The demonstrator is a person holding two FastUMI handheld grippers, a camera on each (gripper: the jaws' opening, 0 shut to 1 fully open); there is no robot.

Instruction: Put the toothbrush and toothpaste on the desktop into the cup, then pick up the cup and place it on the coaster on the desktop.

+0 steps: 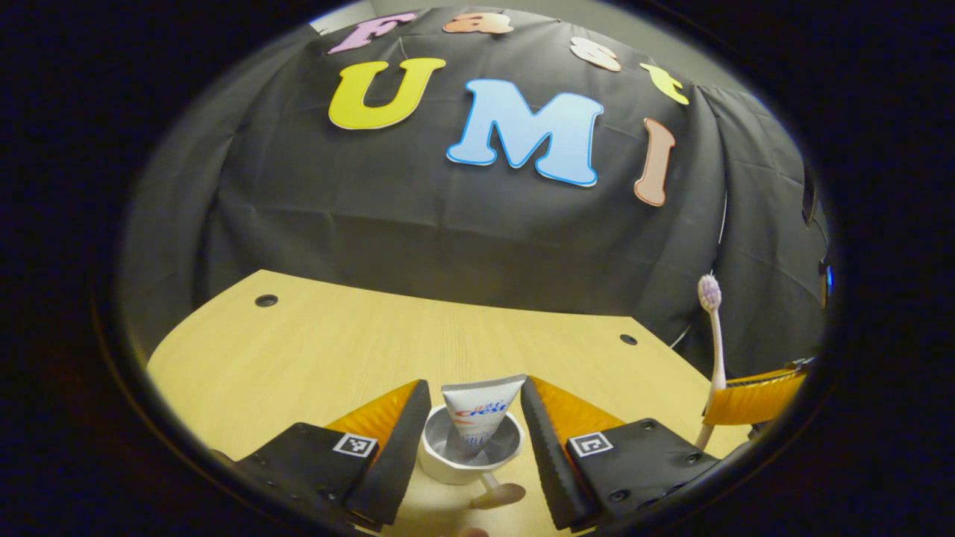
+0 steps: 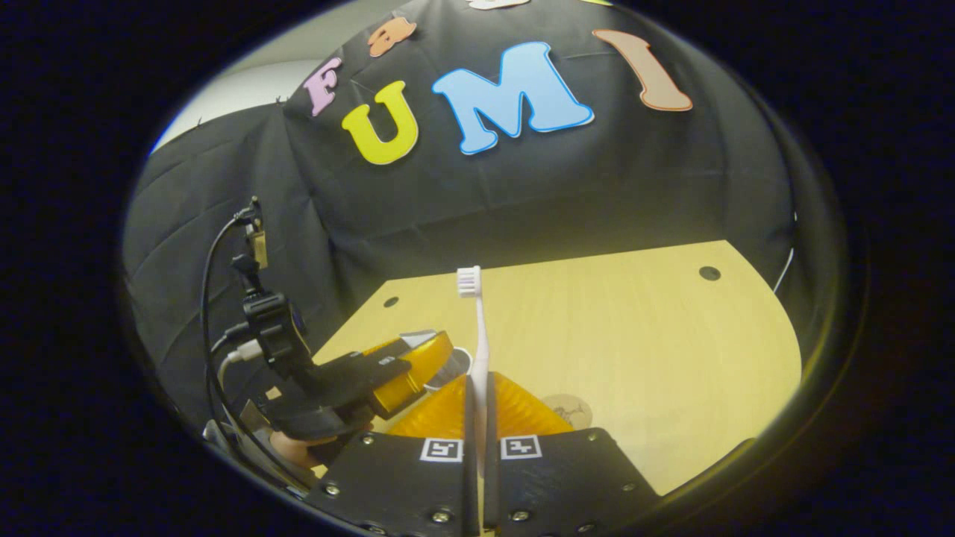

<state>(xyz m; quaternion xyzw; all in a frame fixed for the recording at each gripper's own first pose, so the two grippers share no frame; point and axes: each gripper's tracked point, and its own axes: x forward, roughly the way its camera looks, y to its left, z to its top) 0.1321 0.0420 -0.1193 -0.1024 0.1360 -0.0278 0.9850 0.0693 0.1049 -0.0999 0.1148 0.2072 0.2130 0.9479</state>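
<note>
- Toothpaste point(image 1: 477, 414) is in the cup point(image 1: 471, 451) already, standing up with its flat crimped end above the rim. One tube, one cup.
- Left claw point(image 1: 475, 440) is spread wide, one finger on each side of the cup and touching neither as far as I can tell. Cup sits on the tabletop point(image 1: 373, 350) near its front edge.
- Right claw point(image 2: 477, 418) is pinching the toothbrush point(image 2: 477, 350) by the lower handle. Long axis upright, bristle head on top. One brush.
- Key relation: in the right gripper view the cup rim point(image 2: 455, 362) shows just beyond the left claw point(image 2: 406, 365), to the left of and past the brush. So the brush has to travel left and forward until it is over the mouth, then go down handle first.
- Judgement: the mouth is partly taken up by the tube, so aim for the free side.
- Coaster point(image 2: 567, 410) lies flat on the tabletop just past the right claw, on its right. One coaster, nothing on it.
- Left claw is nearer the cup and already straddles it, so it looks like the one for the lift.
</note>
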